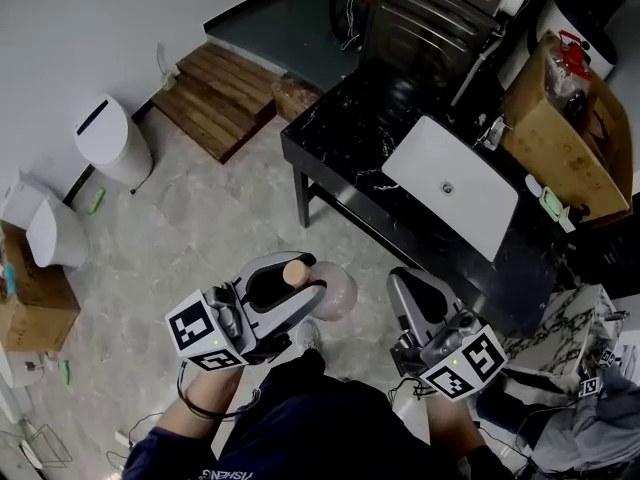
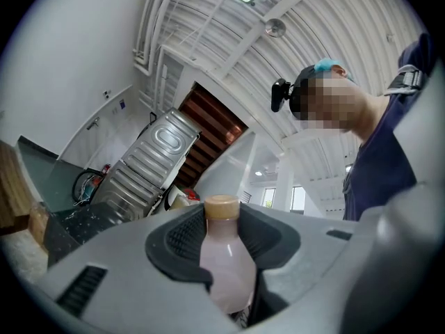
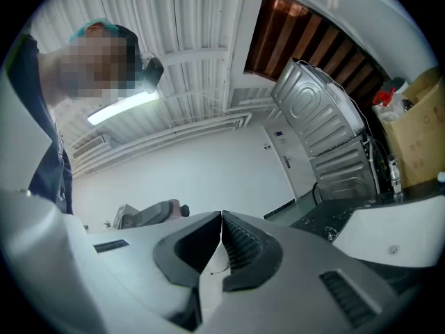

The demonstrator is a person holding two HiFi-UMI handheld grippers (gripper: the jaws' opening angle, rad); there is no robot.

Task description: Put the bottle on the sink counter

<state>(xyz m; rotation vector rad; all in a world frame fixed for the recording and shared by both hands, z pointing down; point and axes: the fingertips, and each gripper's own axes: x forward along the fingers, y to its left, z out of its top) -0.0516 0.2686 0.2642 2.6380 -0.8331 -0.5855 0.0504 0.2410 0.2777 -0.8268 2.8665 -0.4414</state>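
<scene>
- Clamping bottle (image 2: pixel 226 259) in left gripper (image 1: pixel 300 280), pads on either side of neck and shoulder, tan cap (image 2: pixel 221 206) poking out past the jaws.
- Showing pale pink bottle body to the right of the left jaws in head view.
- Holding right gripper (image 3: pixel 221 232) closed, pads touching, nothing between.
- Holding bottle in the air above floor (image 1: pixel 200 228), on near side of black counter (image 1: pixel 340 143), apart from it, not yet set down.
- Placing white sink (image 1: pixel 450 183) in counter top, cardboard box (image 1: pixel 560 133) at far right end.
- Placing white bin (image 1: pixel 112 140) far left by wall, wood pallet (image 1: pixel 220 93) just right of it.
</scene>
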